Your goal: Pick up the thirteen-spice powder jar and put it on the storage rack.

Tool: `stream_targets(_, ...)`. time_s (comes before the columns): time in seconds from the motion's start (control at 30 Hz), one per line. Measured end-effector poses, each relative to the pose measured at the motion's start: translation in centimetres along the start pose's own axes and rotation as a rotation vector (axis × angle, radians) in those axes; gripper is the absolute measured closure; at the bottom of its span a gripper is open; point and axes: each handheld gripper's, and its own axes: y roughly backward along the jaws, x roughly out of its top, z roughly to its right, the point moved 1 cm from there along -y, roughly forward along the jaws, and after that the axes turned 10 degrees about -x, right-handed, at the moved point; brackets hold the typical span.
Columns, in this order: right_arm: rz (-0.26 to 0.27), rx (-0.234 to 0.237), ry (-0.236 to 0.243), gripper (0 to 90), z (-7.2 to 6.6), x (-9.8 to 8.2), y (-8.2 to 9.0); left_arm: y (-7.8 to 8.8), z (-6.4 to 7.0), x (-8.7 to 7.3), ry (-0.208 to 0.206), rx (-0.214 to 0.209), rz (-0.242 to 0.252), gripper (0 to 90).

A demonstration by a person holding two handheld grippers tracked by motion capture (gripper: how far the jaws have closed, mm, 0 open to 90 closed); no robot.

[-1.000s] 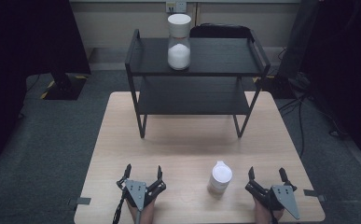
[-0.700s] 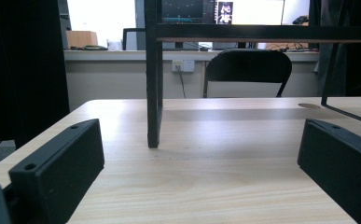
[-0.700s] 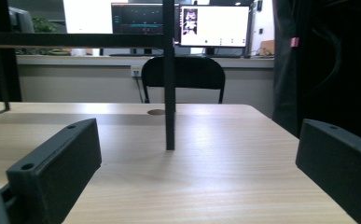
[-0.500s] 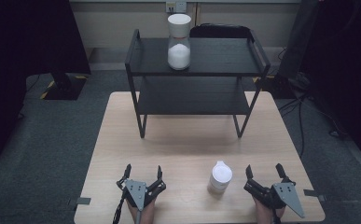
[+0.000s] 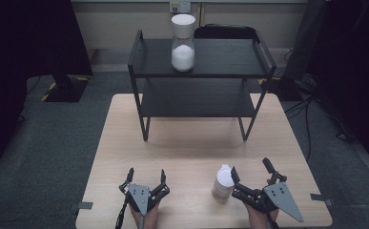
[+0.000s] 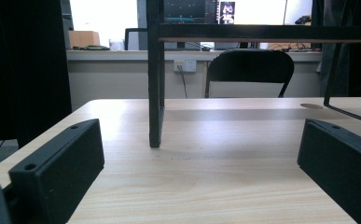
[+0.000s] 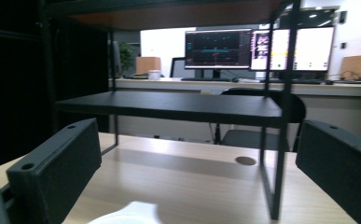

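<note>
Two grippers sit low at the table's (image 5: pixel 125 143) near edge, both w/ jaws spread & holding nothing; left gripper (image 5: pixel 145 179) apart; right gripper (image 5: pixel 251 171) just beside small white bottle (image 5: pixel 223 182); farther back, black shelf rack (image 5: pixel 263 52) w/ tall jar (image 5: pixel 183 43) on top.

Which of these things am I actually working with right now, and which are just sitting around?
In the job:
- small white bottle, beside the open right tongs
- open left tongs, holding nothing

Just about:
- black shelf
- tall jar of white powder on its top tier
- chair behind the table
- monitors
</note>
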Motion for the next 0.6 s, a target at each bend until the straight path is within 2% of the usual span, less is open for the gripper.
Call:
stream_targets(0.07, -0.008, 0.023, -0.010, 0.0, -0.4, -0.4, 0.0, 0.0, 0.0, 0.0, 0.000, 0.000, 0.000, 0.0)
stream_targets(0.23, -0.016, 0.035, -0.024, 0.0, -1.7, -2.0, 0.4, 0.0, 0.0, 0.0, 0.000, 0.000, 0.000, 0.0)
stream_targets(0.33, -0.042, 0.047, -0.027, 0.0, -2.3, -2.7, 0.6, 0.0, 0.0, 0.0, 0.000, 0.000, 0.000, 0.0)
stream_targets(0.47, -0.050, 0.040, 0.016, 3.1, -3.2, -3.7, 0.8, 0.0, 0.0, 0.0, 0.000, 0.000, 0.000, 0.1)
stream_targets(0.6, -0.067, 0.036, 0.031, 6.7, -3.6, -4.5, 0.9, 0.0, 0.0, 0.0, 0.000, 0.000, 0.000, 0.1)
